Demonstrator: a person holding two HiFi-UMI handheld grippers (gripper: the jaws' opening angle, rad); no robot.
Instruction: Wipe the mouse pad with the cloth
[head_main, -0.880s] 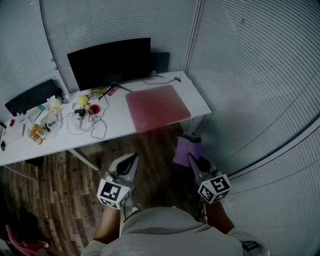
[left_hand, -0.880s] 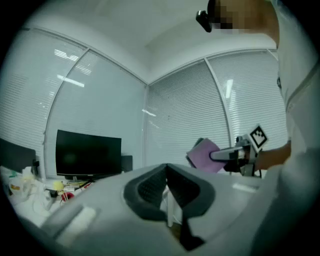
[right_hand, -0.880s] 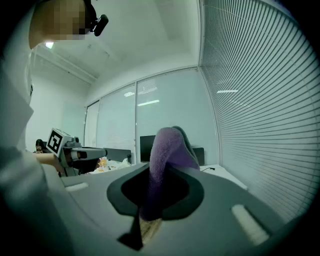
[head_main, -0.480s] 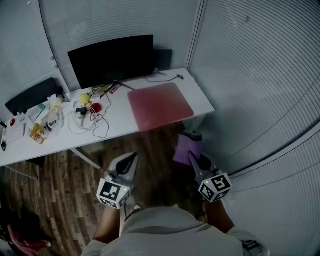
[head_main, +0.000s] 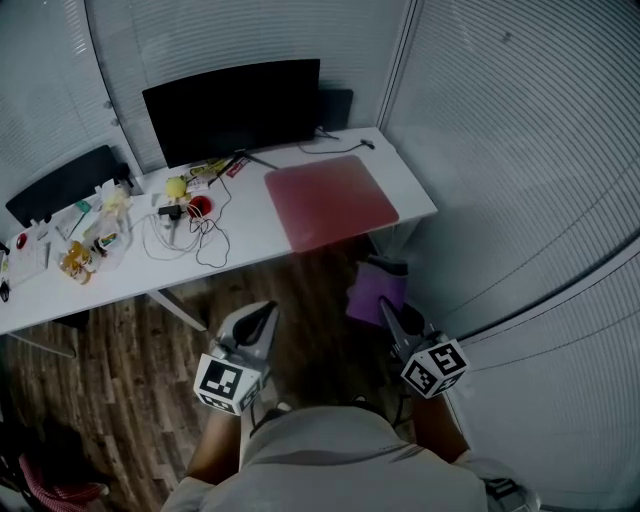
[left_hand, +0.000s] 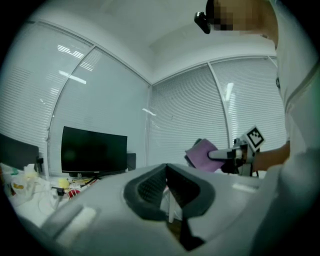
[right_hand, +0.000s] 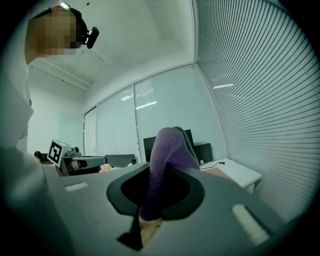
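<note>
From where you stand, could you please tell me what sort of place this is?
Most likely a small office: a white desk carries a monitor and a red mouse pad, and slatted blinds cover the walls around it.

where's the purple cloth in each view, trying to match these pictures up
Head view: cloth lower centre-right, at the tip of the right gripper.
Left gripper view: right of centre, held out sideways.
Right gripper view: dead centre, clamped between the jaws.
Shared landmark: the black monitor, behind the cloth in every view.
</note>
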